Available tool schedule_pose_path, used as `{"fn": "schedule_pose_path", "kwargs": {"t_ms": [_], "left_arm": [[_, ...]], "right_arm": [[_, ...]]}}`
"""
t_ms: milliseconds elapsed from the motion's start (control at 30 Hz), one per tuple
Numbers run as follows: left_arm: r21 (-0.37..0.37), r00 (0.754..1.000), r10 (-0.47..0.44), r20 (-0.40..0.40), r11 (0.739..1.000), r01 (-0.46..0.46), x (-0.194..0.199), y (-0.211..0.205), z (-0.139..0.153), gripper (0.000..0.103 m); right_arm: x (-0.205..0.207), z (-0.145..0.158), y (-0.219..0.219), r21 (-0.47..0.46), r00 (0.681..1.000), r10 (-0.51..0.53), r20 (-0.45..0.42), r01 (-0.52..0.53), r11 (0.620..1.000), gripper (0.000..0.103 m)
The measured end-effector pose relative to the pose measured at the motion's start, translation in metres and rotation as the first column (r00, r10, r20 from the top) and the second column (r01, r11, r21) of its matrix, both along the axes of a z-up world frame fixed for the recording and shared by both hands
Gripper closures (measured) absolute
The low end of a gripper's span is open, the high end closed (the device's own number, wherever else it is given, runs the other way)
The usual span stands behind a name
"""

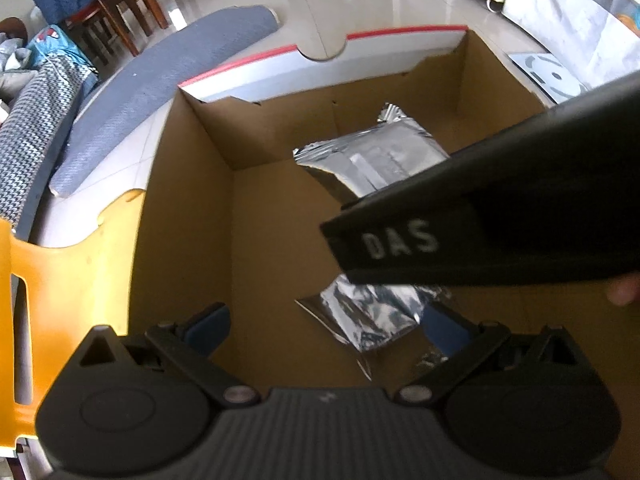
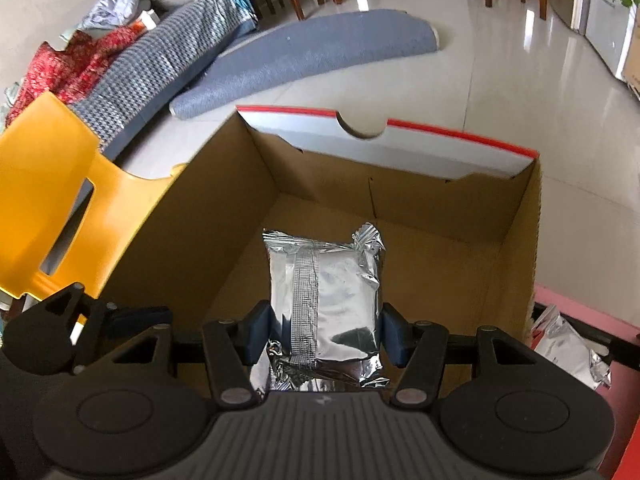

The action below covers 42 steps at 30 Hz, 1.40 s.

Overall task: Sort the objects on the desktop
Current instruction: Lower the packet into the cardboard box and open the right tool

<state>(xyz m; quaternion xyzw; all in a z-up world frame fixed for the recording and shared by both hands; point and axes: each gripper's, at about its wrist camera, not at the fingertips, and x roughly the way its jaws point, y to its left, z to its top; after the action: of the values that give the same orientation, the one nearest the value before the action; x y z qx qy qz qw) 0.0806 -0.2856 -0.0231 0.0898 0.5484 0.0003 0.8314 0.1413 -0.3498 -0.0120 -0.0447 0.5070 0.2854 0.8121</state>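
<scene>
A brown cardboard box (image 1: 188, 200) stands open below both grippers. My left gripper (image 1: 326, 326) is open, fingers spread wide over the box's near end. A silver foil packet (image 1: 368, 320) lies under them on the box floor, close to the right pad. The right gripper's black body (image 1: 500, 220) reaches in from the right, and another foil packet (image 1: 372, 156) juts out past its tip. In the right wrist view my right gripper (image 2: 328, 334) is shut on a silver foil packet (image 2: 328, 292), held upright above the box (image 2: 224, 208).
The box has a white, red-edged flap (image 2: 400, 148) at its far side. A yellow plastic chair (image 2: 48, 184) touches the box's left side. Another foil packet (image 2: 568, 348) lies on a pink surface to the right. Blue mat (image 2: 304, 56) and bedding lie on the tiled floor beyond.
</scene>
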Motion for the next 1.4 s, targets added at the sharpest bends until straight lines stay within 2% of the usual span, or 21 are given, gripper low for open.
{"fn": "schedule_pose_path", "kwargs": {"t_ms": [300,500,533,933,1100,1400], "left_arm": [[0.020,0.998,-0.007,-0.062,1.000,0.008,0.000,0.002,-0.013,0.000],[0.039,0.997,0.002,-0.076,0.999,0.001,0.000,0.002,-0.017,0.000],[0.041,0.997,0.003,-0.076,0.999,0.000,0.000,0.002,-0.018,0.000],[0.043,0.998,0.006,-0.067,0.999,-0.004,-0.005,0.000,-0.017,0.000],[0.029,0.999,0.006,-0.054,1.000,-0.004,-0.007,-0.002,-0.014,0.000],[-0.013,1.000,-0.012,-0.012,1.000,0.012,-0.011,-0.015,0.003,0.000]], "right_arm": [[0.011,-0.021,0.007,-0.038,0.998,-0.022,-0.063,0.020,0.999,0.046],[0.014,-0.026,0.007,-0.046,0.995,-0.035,-0.091,0.031,0.998,0.045],[0.014,-0.025,0.006,-0.042,0.995,-0.037,-0.090,0.033,0.999,0.042],[0.013,-0.010,-0.004,0.018,0.995,-0.063,-0.081,0.064,0.998,0.041],[0.007,0.006,-0.004,0.015,0.998,-0.065,-0.012,0.065,0.998,0.041],[-0.006,0.019,-0.011,0.035,0.999,-0.045,-0.008,0.046,0.998,0.041]]}}
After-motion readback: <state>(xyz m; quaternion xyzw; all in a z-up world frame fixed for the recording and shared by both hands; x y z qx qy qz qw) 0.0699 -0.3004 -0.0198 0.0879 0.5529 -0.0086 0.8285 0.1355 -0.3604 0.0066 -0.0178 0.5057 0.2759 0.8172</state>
